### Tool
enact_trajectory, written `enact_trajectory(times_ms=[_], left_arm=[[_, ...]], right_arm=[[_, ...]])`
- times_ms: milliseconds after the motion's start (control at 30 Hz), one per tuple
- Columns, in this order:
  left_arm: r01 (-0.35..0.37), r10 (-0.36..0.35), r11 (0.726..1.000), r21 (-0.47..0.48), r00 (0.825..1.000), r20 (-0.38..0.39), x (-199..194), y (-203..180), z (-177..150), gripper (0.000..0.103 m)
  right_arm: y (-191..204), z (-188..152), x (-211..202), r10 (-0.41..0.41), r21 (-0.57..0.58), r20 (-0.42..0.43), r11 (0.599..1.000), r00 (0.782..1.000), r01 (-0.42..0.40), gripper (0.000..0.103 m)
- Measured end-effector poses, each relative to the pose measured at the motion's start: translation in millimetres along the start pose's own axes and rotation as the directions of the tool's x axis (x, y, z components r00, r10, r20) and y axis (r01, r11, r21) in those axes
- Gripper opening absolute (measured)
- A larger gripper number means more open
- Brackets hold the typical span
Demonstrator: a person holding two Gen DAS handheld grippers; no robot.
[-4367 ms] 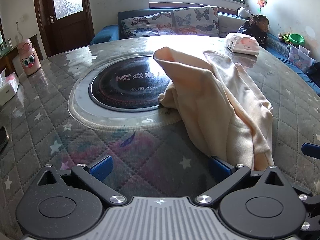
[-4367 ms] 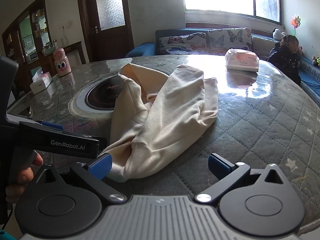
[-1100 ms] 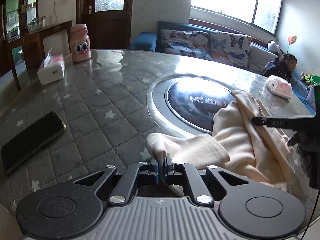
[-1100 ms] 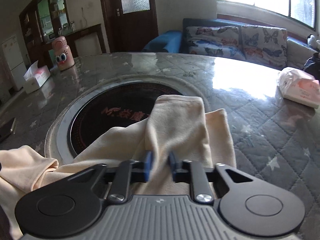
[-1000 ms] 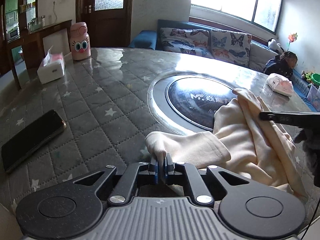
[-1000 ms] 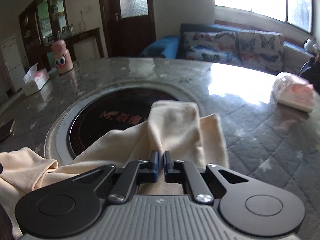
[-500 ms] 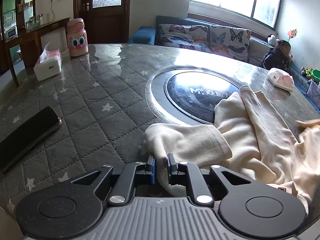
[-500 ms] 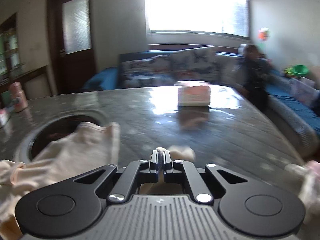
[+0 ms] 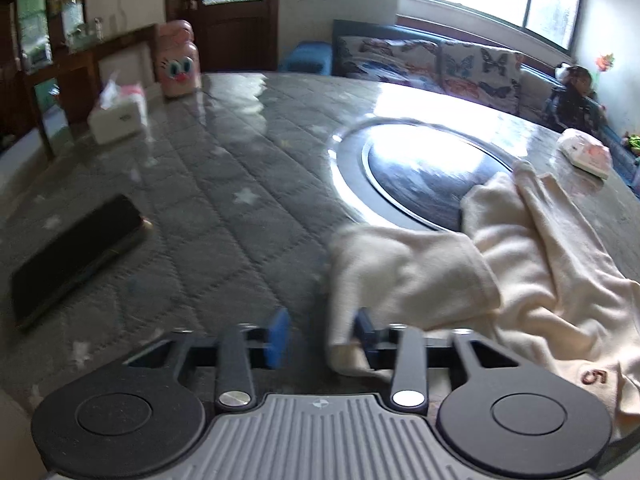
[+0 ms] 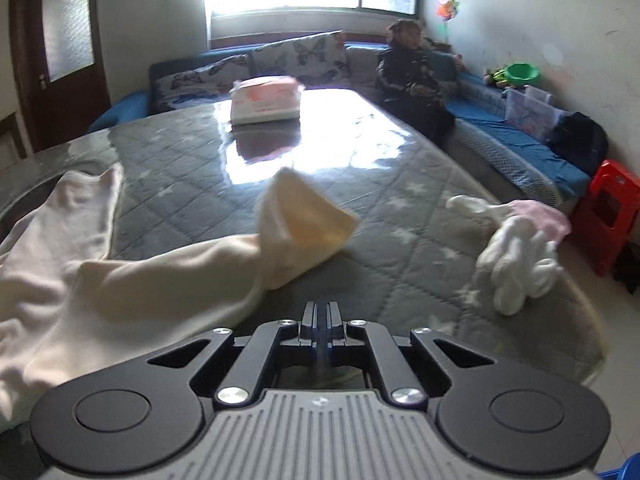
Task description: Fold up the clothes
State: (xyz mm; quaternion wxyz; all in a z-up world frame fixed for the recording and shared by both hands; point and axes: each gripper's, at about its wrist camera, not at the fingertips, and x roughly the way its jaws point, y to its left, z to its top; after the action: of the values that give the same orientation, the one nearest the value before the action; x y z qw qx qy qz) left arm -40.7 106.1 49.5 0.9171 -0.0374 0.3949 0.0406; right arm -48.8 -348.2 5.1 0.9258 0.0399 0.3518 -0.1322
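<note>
Across a wide round table (image 9: 224,184) covered in grey quilted cloth with white stars, a cream garment (image 9: 532,272) lies spread and rumpled over the near right part, one edge lapping onto the dark glass cooktop (image 9: 416,184) set in the table's middle. From the right wrist view the same garment reaches in from the left, and one cuffed end sits folded up into a peak on the cloth. Beyond the table, a blue sofa with butterfly cushions (image 10: 280,60) runs under a bright window, and a seated person (image 10: 412,76) is there. Small white clothes (image 10: 516,248) with a touch of pink lie bunched near the table's right edge, well apart from the garment. A white tissue pack (image 10: 266,100) rests at the far side. A black phone (image 9: 76,256) lies flat on the left, with a white tissue box (image 9: 118,114) and a pink cartoon-faced bottle (image 9: 178,62) further back. The left claw (image 9: 322,338) is opening, a cuff of the garment hanging loosely between its blue pads (image 9: 278,336). The right claw (image 10: 321,318) is closed tight on nothing, the garment just beside it to the left.
</note>
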Motion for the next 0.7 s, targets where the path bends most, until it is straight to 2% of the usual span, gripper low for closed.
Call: enact_trajectory(times_ms=[167, 233, 333, 533, 700], left_arm=[[-0.002, 0.001, 1.000, 0.013, 0.998, 0.067, -12.2, 1.0, 17.3, 0.052], [0.016, -0.018, 0.999, 0.028, 0.996, 0.085, -12.5, -5.8, 26.5, 0.053], [0.058, -0.064, 0.996, 0.072, 0.993, 0.094, -6.6, -24.5, 37.9, 0.053], [0.114, -0.128, 0.977, 0.182, 0.989, 0.070, 23.4, -70.3, 55.8, 0.053], [0.156, -0.169, 0.955, 0.252, 0.985, 0.029, 52.6, -103.7, 66.6, 0.053]], right_arm=[[6.2, 23.5, -7.5, 0.026, -0.032, 0.063, 0.999, 0.998, -0.024, 0.007], [13.3, 31.6, -7.3, 0.058, -0.044, 0.080, 0.998, 0.995, -0.054, 0.011], [32.1, 48.1, 0.7, 0.157, -0.054, 0.089, 0.987, 0.984, -0.153, 0.016], [78.3, 69.6, 20.9, 0.277, -0.157, 0.071, 0.952, 0.958, -0.264, 0.022], [110.3, 84.9, 43.9, 0.360, -0.191, 0.029, 0.918, 0.932, -0.349, 0.026]])
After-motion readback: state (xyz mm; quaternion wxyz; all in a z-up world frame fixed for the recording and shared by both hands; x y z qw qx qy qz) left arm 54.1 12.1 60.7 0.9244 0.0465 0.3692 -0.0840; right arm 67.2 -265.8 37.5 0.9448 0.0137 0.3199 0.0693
